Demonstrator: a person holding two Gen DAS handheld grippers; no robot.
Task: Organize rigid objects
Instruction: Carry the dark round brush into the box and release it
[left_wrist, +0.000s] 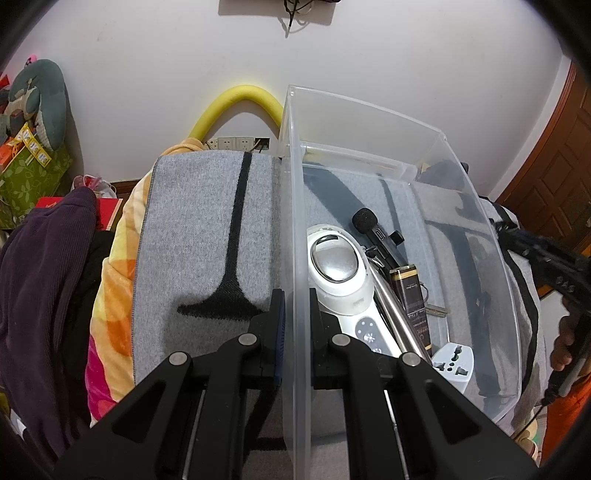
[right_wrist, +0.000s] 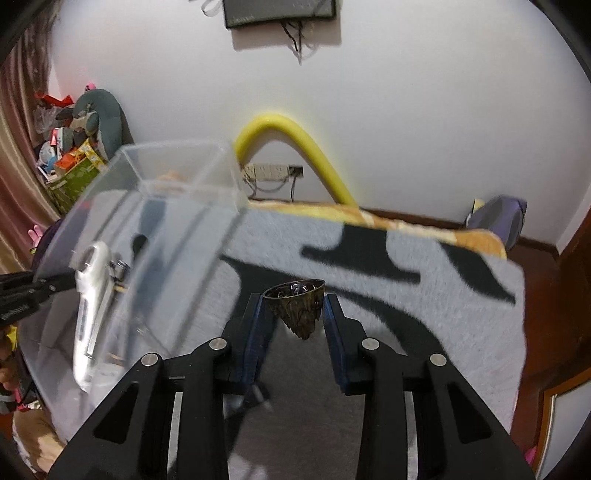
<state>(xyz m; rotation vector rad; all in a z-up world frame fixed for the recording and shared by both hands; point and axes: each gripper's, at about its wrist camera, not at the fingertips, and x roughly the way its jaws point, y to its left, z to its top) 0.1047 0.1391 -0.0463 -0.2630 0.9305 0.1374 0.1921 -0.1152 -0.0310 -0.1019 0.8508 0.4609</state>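
A clear plastic bin (left_wrist: 369, 122) stands on a grey and black blanket (left_wrist: 207, 236). My left gripper (left_wrist: 294, 306) is shut on the bin's left wall. Inside lie a white handheld device (left_wrist: 338, 273), a black microphone (left_wrist: 373, 230), a dark slim box (left_wrist: 413, 302), a metal rod (left_wrist: 391, 310) and a white plug adapter (left_wrist: 454, 363). My right gripper (right_wrist: 295, 310) is shut on a small dark cone-shaped cup (right_wrist: 295, 308), held above the blanket (right_wrist: 406, 306) to the right of the bin (right_wrist: 147, 221).
A yellow foam tube (left_wrist: 236, 103) arches against the white wall above a power strip (left_wrist: 236, 142). Dark purple clothing (left_wrist: 44, 295) and an orange quilt (left_wrist: 110, 288) lie left. A wooden door (left_wrist: 554, 166) stands right. A stuffed toy (right_wrist: 99, 118) sits far left.
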